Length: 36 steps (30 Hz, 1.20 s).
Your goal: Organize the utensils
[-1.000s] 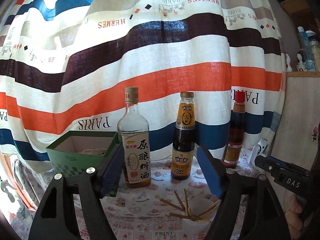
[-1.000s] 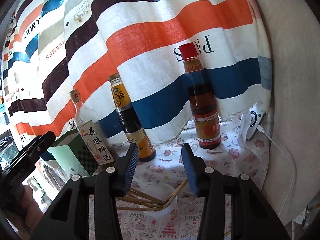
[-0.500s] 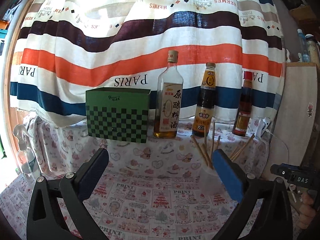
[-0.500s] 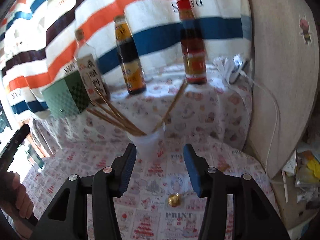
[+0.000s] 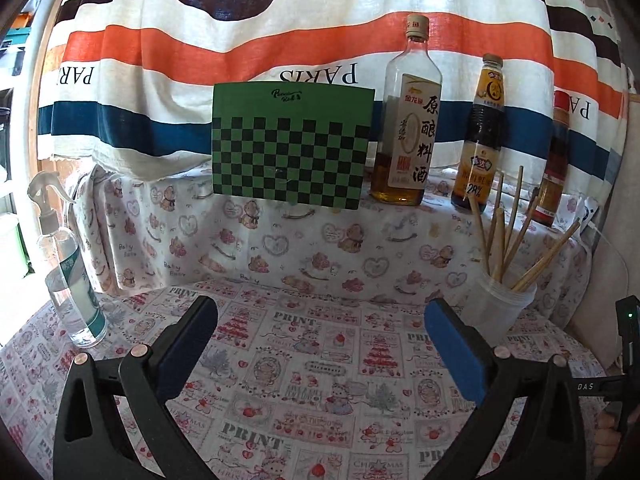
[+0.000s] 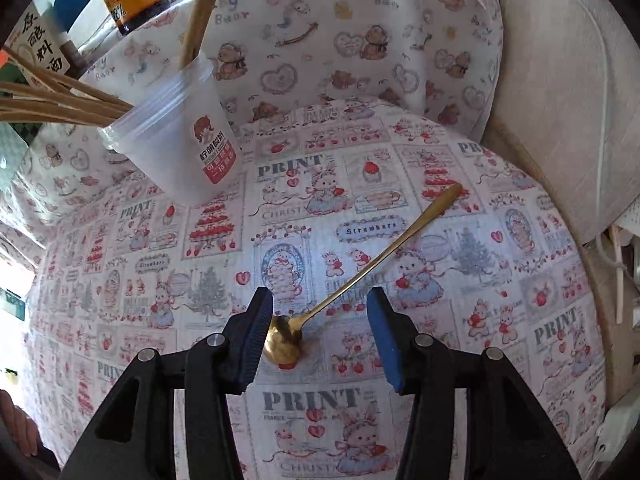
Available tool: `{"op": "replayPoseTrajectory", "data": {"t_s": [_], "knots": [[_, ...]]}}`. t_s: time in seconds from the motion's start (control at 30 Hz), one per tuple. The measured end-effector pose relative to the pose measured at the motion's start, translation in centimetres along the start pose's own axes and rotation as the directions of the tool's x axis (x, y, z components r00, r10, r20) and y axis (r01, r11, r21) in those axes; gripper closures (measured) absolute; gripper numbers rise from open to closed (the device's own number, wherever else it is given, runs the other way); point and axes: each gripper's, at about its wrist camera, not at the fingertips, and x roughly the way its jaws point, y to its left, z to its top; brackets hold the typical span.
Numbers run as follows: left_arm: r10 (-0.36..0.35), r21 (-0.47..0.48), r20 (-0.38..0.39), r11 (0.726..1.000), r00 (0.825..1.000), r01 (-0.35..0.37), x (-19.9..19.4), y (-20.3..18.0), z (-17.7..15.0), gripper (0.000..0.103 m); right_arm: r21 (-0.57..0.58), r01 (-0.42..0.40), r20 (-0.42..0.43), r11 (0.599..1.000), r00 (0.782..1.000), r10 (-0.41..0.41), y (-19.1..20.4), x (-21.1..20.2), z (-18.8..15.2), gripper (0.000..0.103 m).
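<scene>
A gold spoon lies flat on the printed tablecloth, bowl toward me, handle pointing up and right. My right gripper is open just above it, with the spoon's bowl close by the left finger and the neck between the jaws. A translucent plastic cup holding several wooden chopsticks stands up and left of it. In the left wrist view the same cup and chopsticks stand at the right. My left gripper is open and empty over the cloth.
A green checkered box, a clear cooking-wine bottle, a dark sauce bottle and a red-capped bottle stand along the striped curtain. A spray bottle stands at the left. A beige board and cables bound the right.
Both grippers have pulled back from the bottles and dropped low. The right gripper has tilted down over the cloth and now straddles the gold spoon. Both stay open.
</scene>
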Motion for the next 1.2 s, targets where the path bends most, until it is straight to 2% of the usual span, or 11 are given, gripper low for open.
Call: {"op": "replayPoseTrajectory", "data": {"t_s": [0.1,0.2,0.3,0.4,0.47,0.57,0.7,0.83,0.93,1.07,1.2], "knots": [[0.014,0.013,-0.006,1.000,1.000,-0.013,0.3,-0.3,-0.4,0.000,-0.044,0.000,0.011,0.999,1.000,0.001,1.0,0.5,-0.2,0.044],[0.015,0.034,-0.019,0.999,1.000,-0.015,0.7,-0.9,-0.8,0.000,-0.122,0.110,0.070,0.986,0.992,-0.102,2.5,0.9,-0.6,0.044],[0.000,0.061,-0.041,0.998,0.999,0.002,1.0,-1.5,-1.0,0.000,-0.158,0.134,0.107,0.978,0.987,-0.118,3.3,0.8,-1.0,0.045],[0.021,0.076,-0.008,0.997,1.000,-0.020,0.6,-1.5,-0.8,0.000,-0.150,0.063,0.085,0.987,0.995,-0.051,3.1,0.5,-1.1,0.066],[0.034,0.071,0.007,0.997,0.999,-0.034,0.3,-1.3,-0.6,0.000,-0.182,0.046,0.084,0.982,0.996,-0.032,3.3,0.3,-1.2,0.087],[0.025,0.043,0.004,0.999,1.000,-0.026,0.1,-0.7,-0.3,0.000,-0.224,0.030,0.082,0.974,0.997,-0.012,4.1,0.3,-1.3,0.096],[0.024,0.023,-0.008,0.999,1.000,-0.024,0.2,-0.3,-0.2,0.000,-0.249,0.032,0.081,0.968,0.997,-0.012,4.8,0.2,-1.5,0.097],[0.023,0.007,-0.010,1.000,1.000,-0.023,0.2,0.0,0.0,0.000,-0.242,0.052,0.141,0.969,0.990,-0.018,5.4,-1.5,-2.2,0.097],[0.018,-0.009,-0.004,1.000,1.000,-0.018,0.0,0.3,0.1,0.000,-0.223,0.019,0.254,0.975,0.966,0.040,5.0,-3.8,-2.0,0.097],[0.010,-0.019,0.003,1.000,1.000,-0.010,-0.1,0.3,0.1,0.000,-0.235,-0.128,0.401,0.964,0.890,0.216,4.1,-7.9,-2.3,0.097],[0.008,-0.011,0.006,1.000,1.000,-0.008,-0.1,0.2,0.0,0.000,-0.314,-0.141,0.479,0.939,0.830,0.285,4.9,-10.4,-3.3,0.097]]}}
